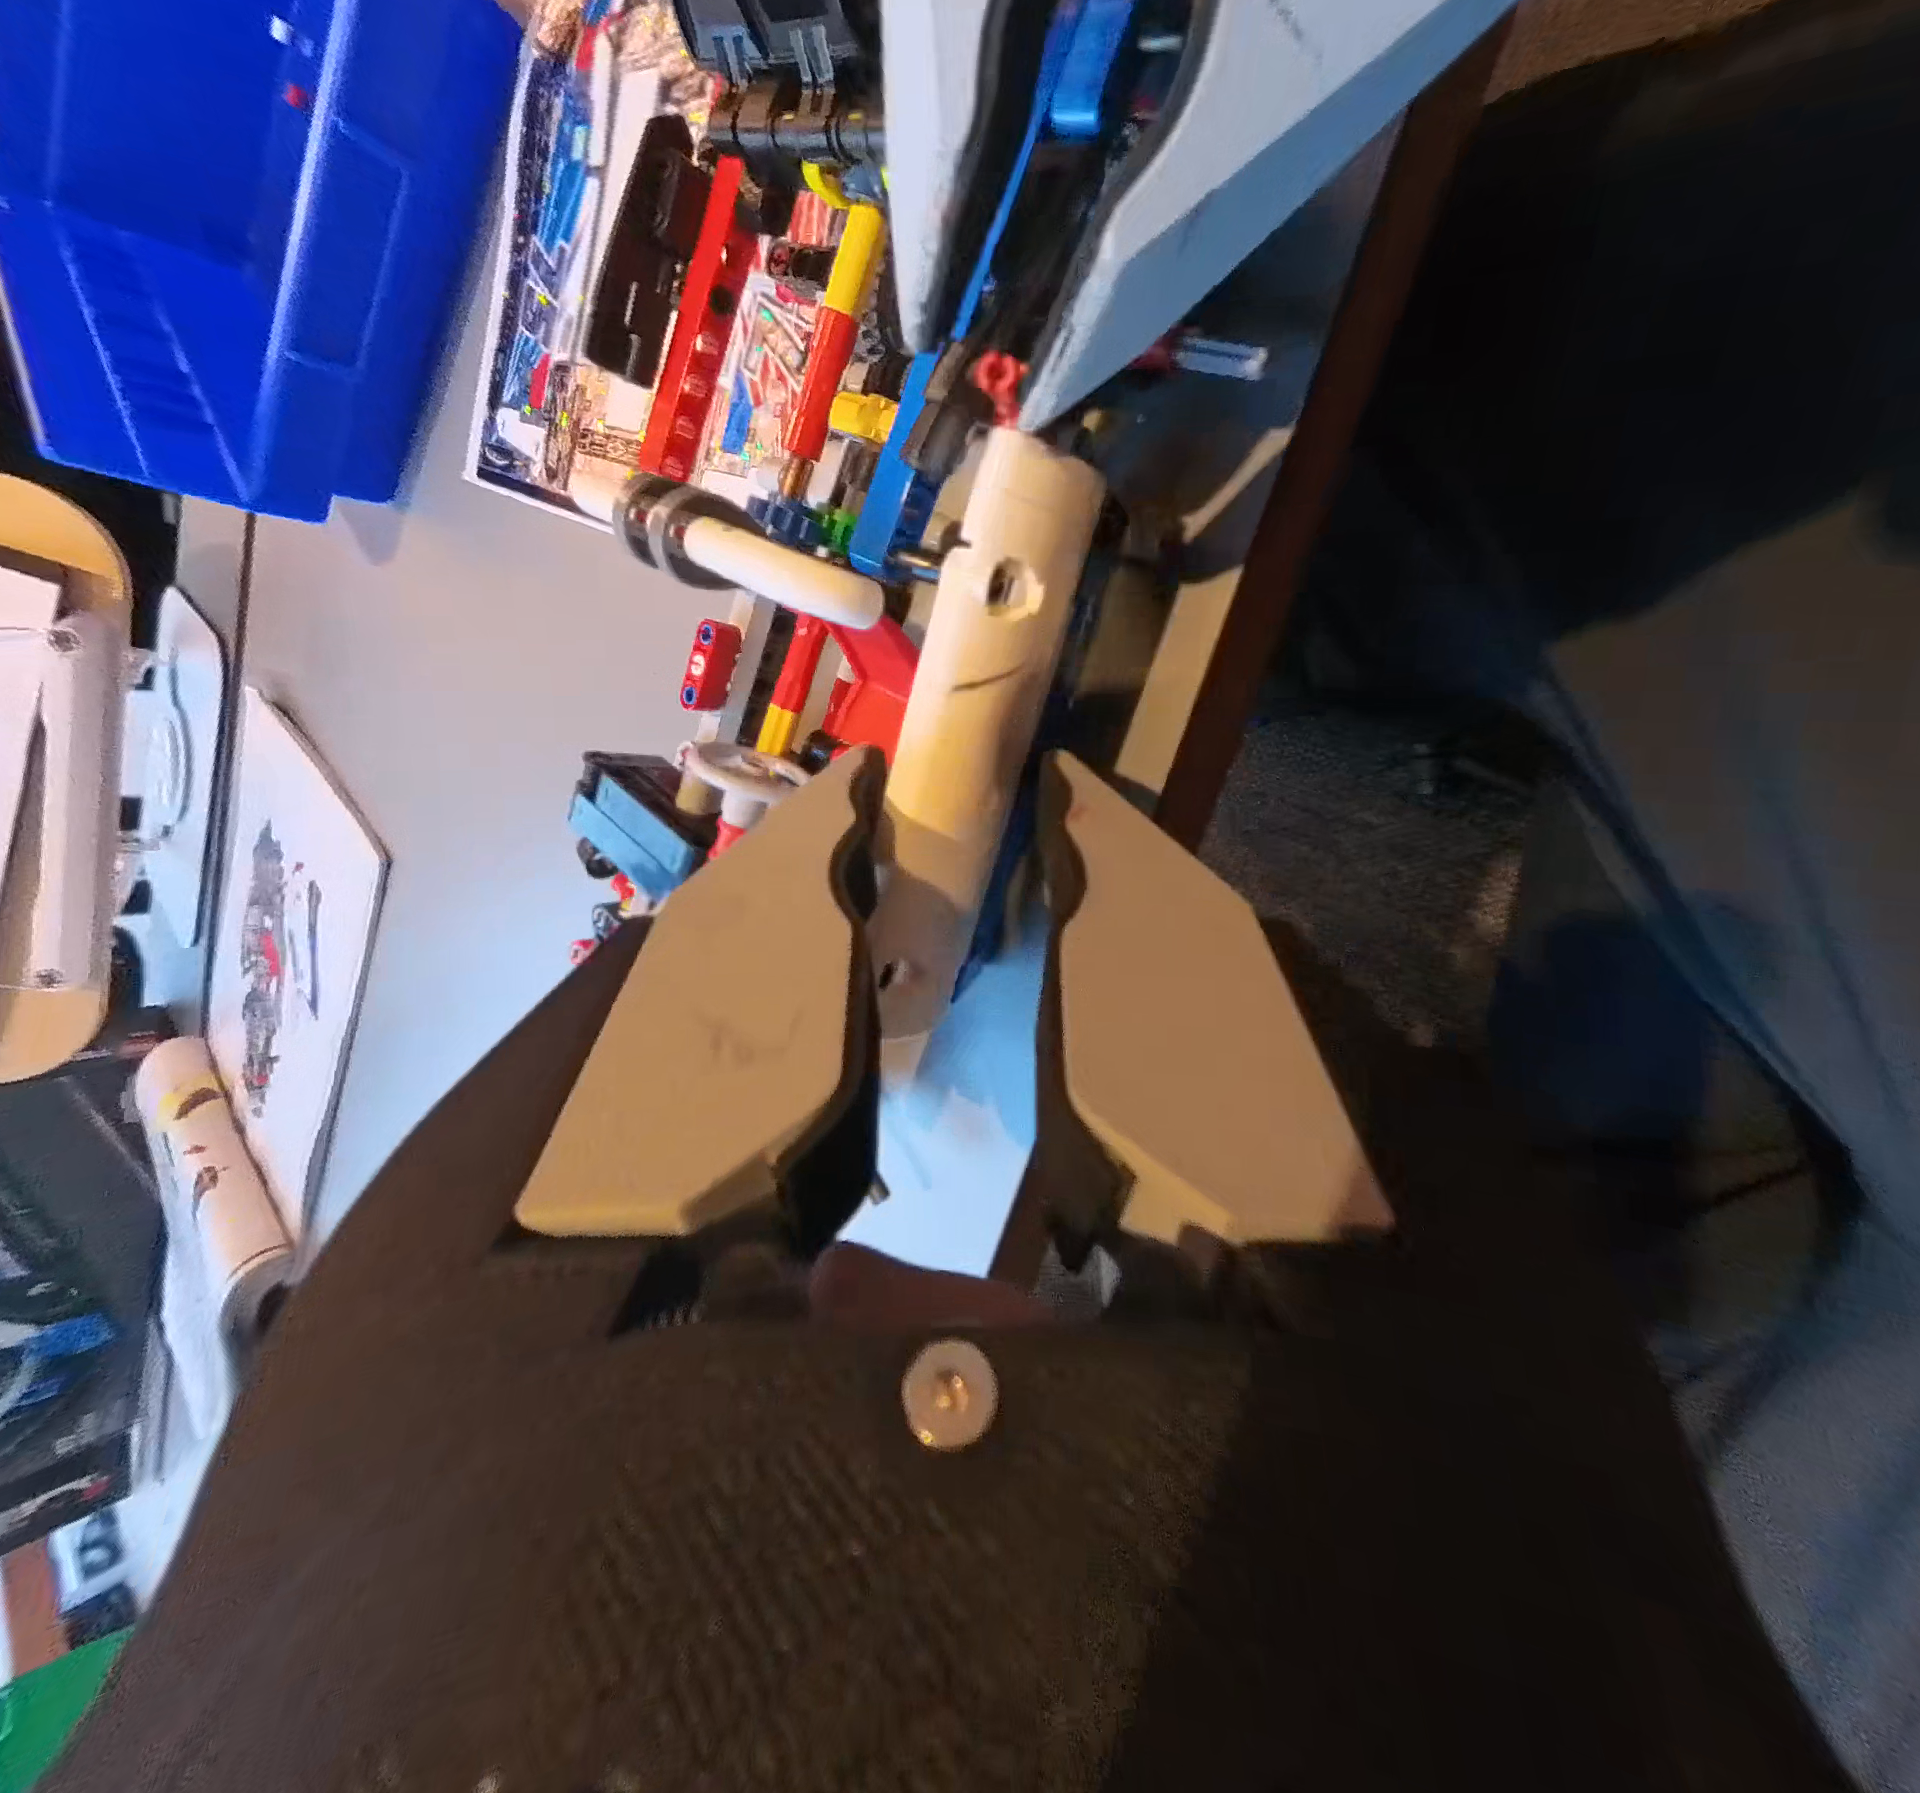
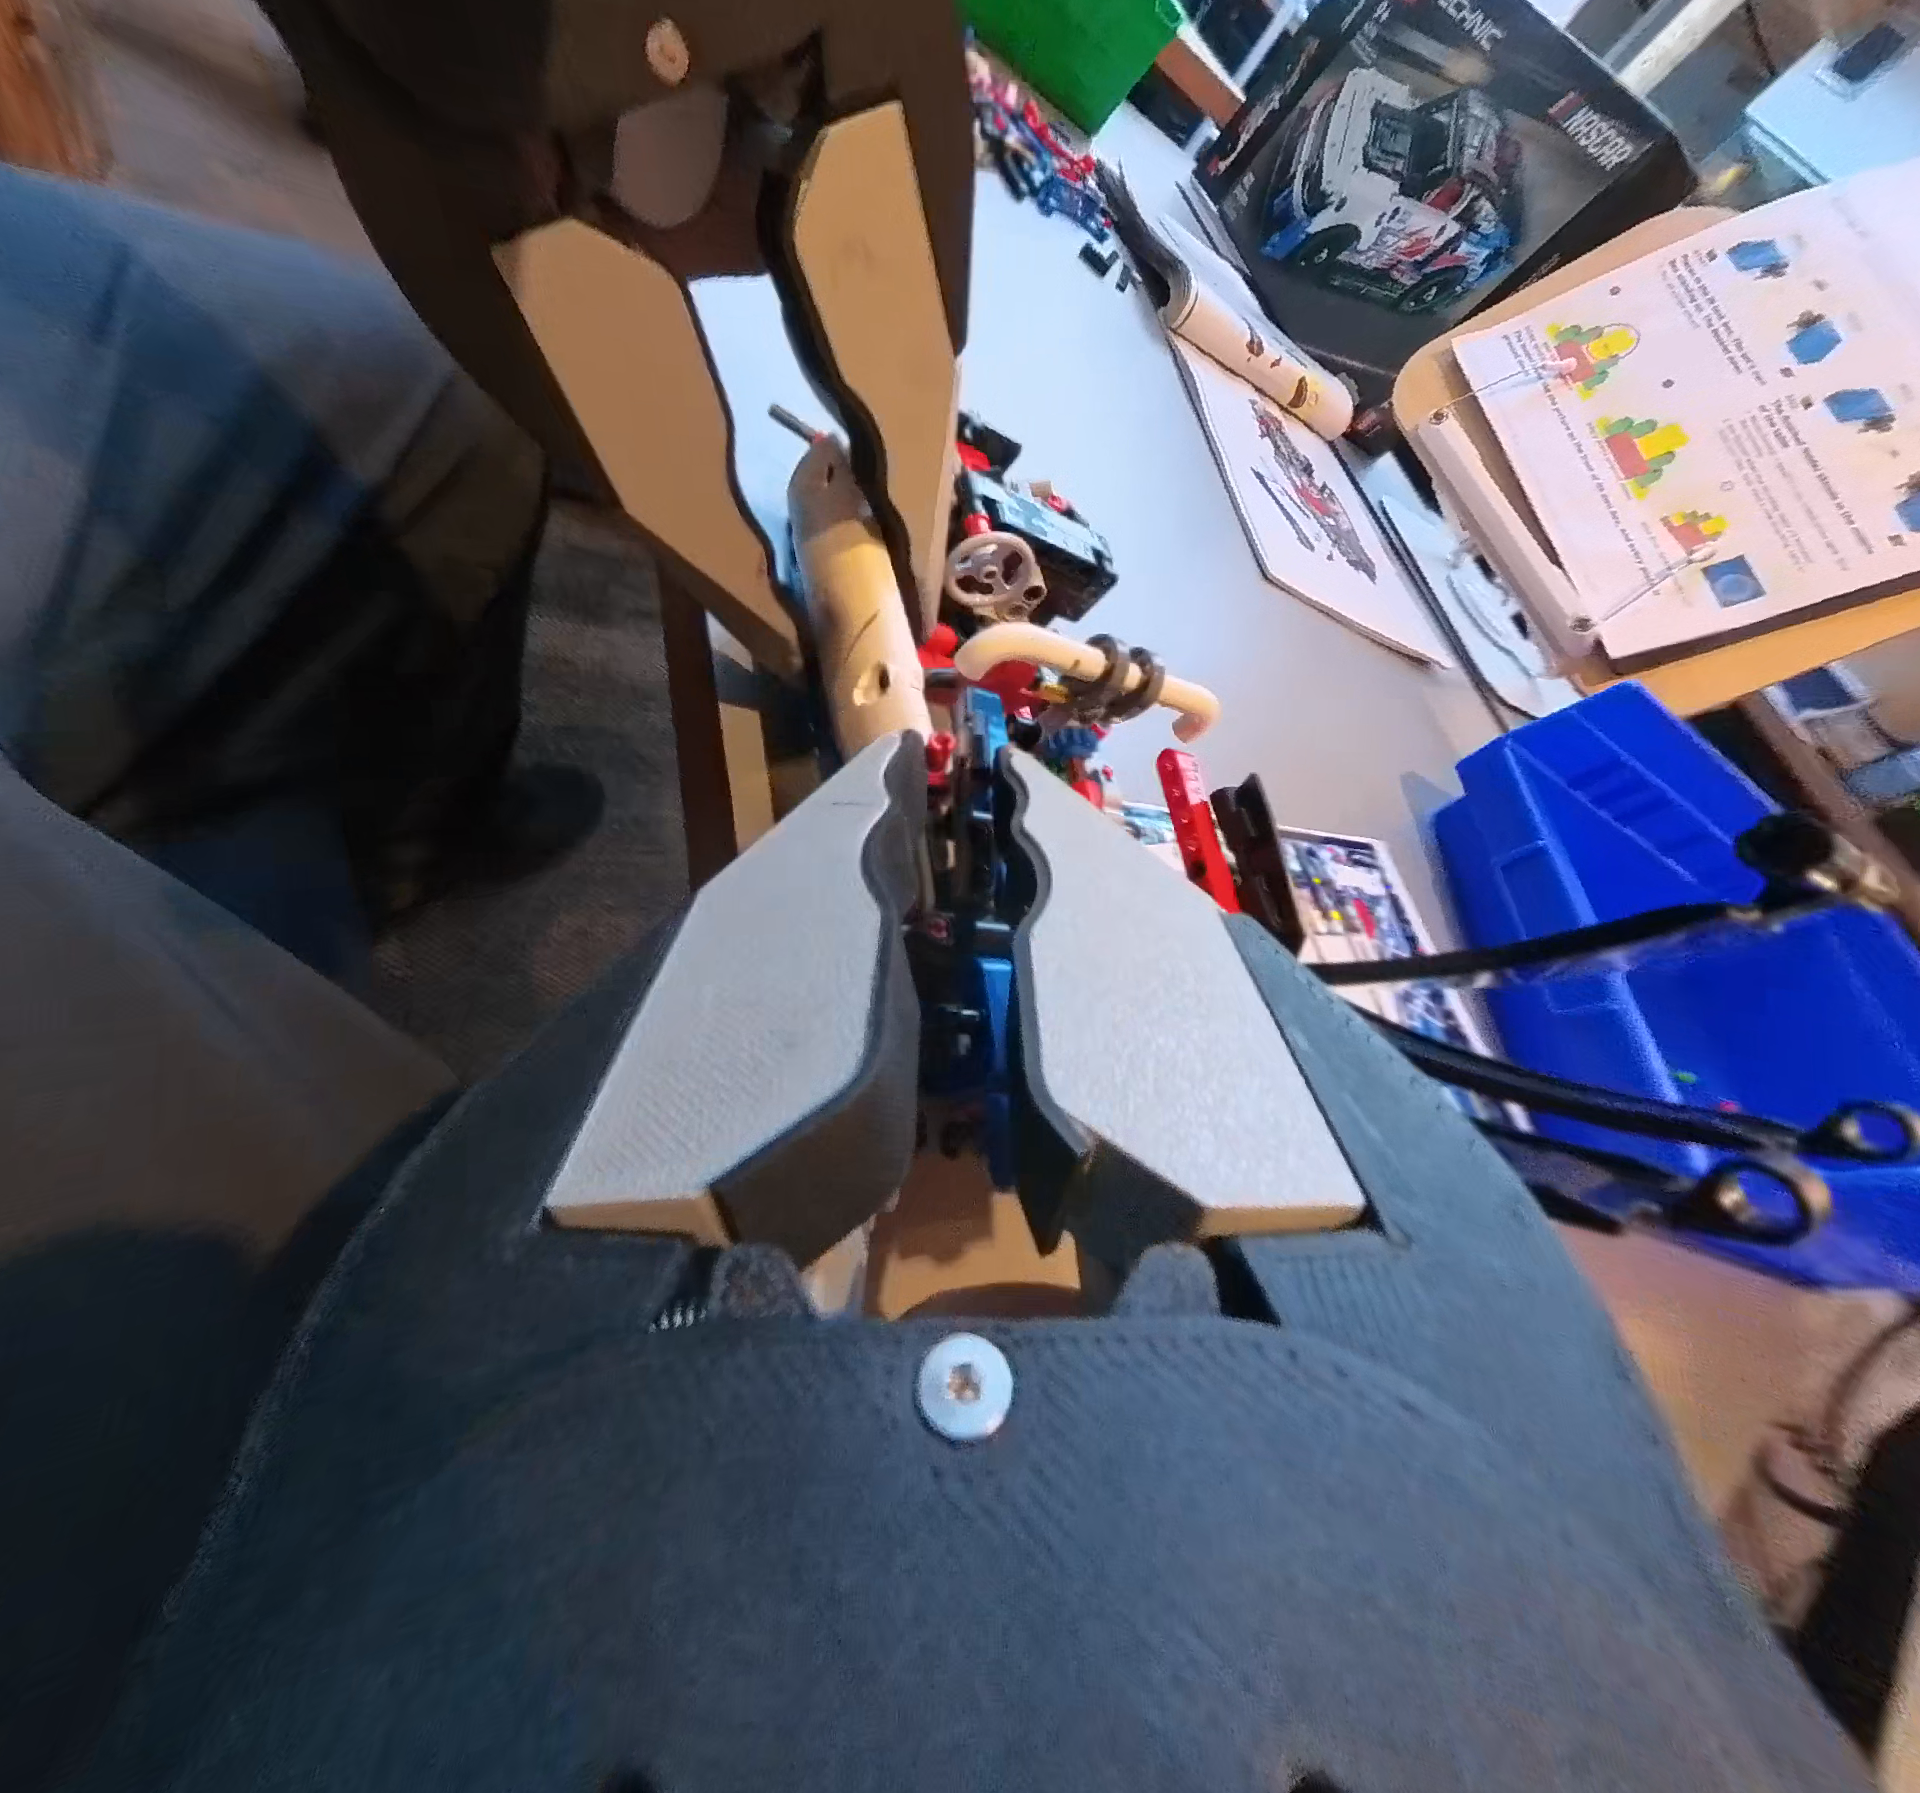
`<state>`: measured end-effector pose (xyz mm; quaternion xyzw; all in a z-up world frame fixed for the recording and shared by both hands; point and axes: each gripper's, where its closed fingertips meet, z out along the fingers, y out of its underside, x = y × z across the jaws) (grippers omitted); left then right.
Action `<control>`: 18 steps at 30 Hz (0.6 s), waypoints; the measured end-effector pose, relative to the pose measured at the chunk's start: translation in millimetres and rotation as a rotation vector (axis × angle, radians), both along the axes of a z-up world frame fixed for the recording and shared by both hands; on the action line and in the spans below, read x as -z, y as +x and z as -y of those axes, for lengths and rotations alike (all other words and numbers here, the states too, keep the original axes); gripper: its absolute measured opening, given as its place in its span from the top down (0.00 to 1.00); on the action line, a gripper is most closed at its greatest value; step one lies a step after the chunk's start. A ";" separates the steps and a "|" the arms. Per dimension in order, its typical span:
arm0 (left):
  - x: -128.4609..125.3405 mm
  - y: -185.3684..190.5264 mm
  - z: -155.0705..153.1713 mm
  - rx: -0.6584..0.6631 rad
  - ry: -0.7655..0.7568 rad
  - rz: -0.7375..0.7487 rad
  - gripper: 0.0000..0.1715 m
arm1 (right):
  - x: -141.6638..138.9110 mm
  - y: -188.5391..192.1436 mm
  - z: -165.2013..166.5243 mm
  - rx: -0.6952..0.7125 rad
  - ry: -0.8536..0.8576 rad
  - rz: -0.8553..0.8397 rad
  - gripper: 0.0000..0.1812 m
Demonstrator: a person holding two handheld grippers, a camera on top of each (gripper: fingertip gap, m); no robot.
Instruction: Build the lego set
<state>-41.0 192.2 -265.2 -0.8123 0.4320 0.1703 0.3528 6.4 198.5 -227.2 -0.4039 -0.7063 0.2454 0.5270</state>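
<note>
- Lego model (image 1: 831, 455): smooth plastic beams in red, yellow, blue; white curved panel (image 1: 987, 683) and white bent tube (image 1: 769, 569) with black rings. Held over the bench (image 1: 468, 663) edge, between both grippers.
- Left gripper (image 1: 961, 808): matte grey pads, wavy inner edges, clamped on the white curved panel.
- Right gripper (image 2: 961, 787): clamped on the model's blue-black frame; left gripper at 12 o'clock in its view.
- Blue bin (image 2: 1662, 912) at 3 o'clock, near; instruction booklet (image 2: 1309, 496) and set box (image 2: 1434, 154) at 1–2 o'clock.
- Bench edge just beside the model; carpet (image 2: 582, 704) below.
</note>
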 end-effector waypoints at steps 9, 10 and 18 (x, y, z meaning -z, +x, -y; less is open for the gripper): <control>-9.4 5.2 7.7 0.064 -0.007 0.089 0.93 | -18.3 21.1 10.9 -0.028 -0.192 -0.048 0.85; -11.1 2.4 8.6 0.067 0.005 0.070 0.93 | -19.6 25.5 11.9 -0.023 -0.196 -0.053 0.86; -43.0 -11.7 44.9 0.055 0.161 0.047 0.93 | -25.8 52.0 28.0 0.024 -0.237 -0.044 0.86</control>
